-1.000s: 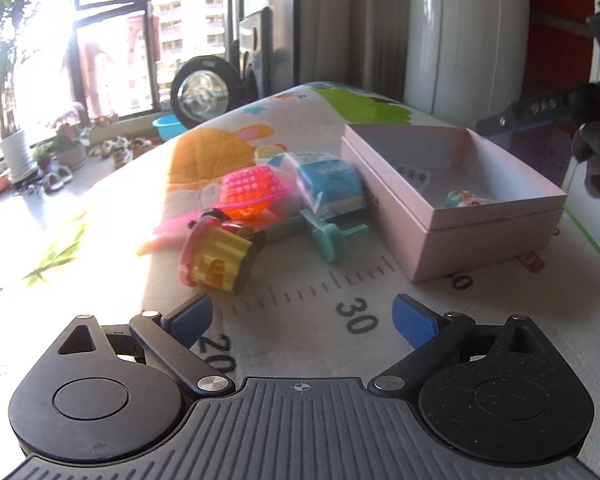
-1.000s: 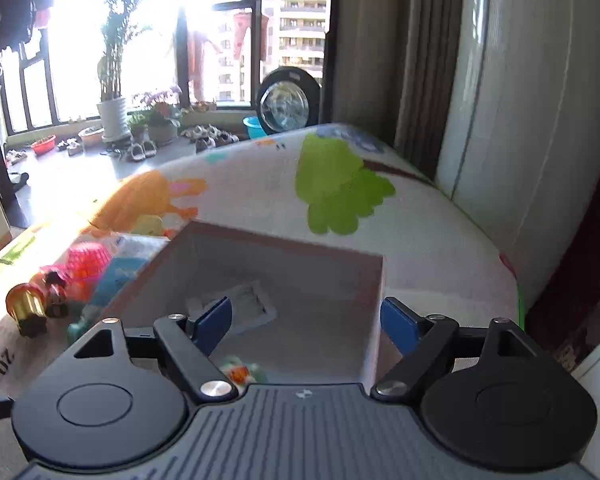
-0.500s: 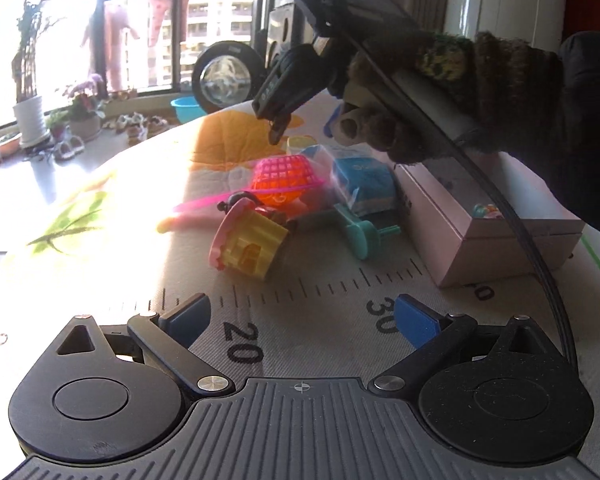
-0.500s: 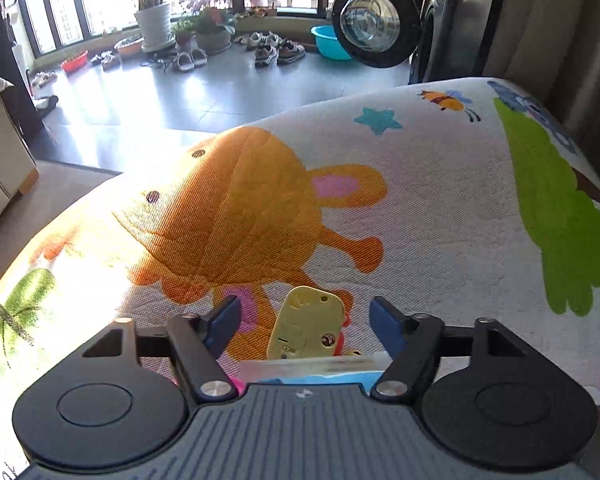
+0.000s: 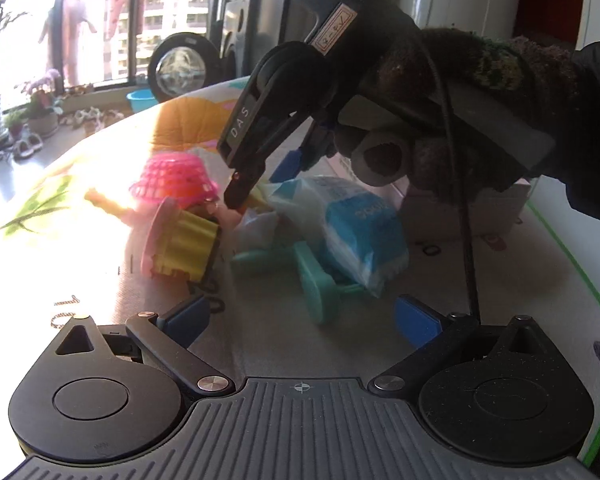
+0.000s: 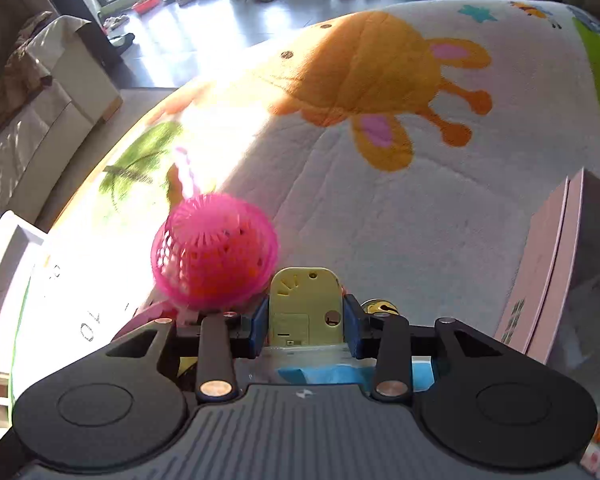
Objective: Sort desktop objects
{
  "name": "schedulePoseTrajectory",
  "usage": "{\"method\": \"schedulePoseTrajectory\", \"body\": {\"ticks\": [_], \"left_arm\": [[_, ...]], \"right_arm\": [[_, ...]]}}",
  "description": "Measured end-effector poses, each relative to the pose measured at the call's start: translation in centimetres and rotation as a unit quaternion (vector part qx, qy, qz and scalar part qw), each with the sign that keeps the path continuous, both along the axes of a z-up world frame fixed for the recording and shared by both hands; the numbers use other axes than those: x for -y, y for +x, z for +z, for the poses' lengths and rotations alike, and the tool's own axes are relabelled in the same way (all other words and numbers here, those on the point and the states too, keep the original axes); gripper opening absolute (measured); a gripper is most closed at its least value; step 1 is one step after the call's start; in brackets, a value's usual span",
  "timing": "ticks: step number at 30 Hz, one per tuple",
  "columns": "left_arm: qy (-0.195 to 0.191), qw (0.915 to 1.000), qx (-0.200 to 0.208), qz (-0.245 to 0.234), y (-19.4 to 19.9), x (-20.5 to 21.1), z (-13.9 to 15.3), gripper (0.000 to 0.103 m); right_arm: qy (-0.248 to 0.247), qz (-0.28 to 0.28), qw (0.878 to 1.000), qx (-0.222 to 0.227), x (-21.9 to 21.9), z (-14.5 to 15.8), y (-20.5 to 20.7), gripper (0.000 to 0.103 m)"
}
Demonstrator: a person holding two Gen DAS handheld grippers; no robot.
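Right hand-held gripper [image 6: 305, 322] clamps a flat yellow plastic toy [image 6: 303, 304]; left hand-held gripper [image 5: 300, 320] gapes wide.

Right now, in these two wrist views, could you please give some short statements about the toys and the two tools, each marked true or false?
1. The right tool is closed on the pale yellow plastic toy. True.
2. The left tool holds the teal plastic piece. False: it is open and holds nothing.
3. The pink mesh ball lies inside the pink cardboard box. False: it lies on the mat, outside.
4. The blue-and-white plastic packet lies beside the teal piece. True.
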State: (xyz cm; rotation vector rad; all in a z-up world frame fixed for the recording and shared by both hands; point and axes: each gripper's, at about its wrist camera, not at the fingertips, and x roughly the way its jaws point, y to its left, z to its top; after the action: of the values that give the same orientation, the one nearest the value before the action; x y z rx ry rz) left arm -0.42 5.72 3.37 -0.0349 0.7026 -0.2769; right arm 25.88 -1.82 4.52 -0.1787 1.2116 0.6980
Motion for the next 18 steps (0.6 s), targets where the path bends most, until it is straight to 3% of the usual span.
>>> {"method": "schedulePoseTrajectory", "body": {"ticks": [3,5,8,10,14,18], "left_arm": [[0.009,0.9994,-0.012,-0.032,-1.0,1.1,-0.3,0.102],[0.015,0.9984,-0.019,-0.051,-1.7,2.0,-0.7,0.103],[0.030,0.9973,-0.016,-0.065,-2.7,3.1,-0.9,0.103],[0.029,0.9967,-0.017,-0.074,-3.2,3.6,-0.8,0.103],[0.029,0.9959,-0.018,-0.083,-3.4,4.4,-0.6,0.103],[0.083,0.9944,-0.005,-0.066,-4.0,5.6,-0.9,0.103]], "right_arm": [[0.023,0.021,0.999,-0.041,2.1,0.4,-3.9,0.038],[0.042,0.035,0.998,0.014,4.2,2.3,-6.9,0.040],[0.062,0.031,0.989,0.133,8.4,5.2,-11.3,0.066],[0.065,0.021,0.982,0.176,11.2,5.8,-13.4,0.069],[0.062,-0.037,0.980,0.188,15.8,4.9,-15.7,0.077],[0.049,-0.103,0.977,0.183,19.2,1.8,-16.2,0.085]]}}
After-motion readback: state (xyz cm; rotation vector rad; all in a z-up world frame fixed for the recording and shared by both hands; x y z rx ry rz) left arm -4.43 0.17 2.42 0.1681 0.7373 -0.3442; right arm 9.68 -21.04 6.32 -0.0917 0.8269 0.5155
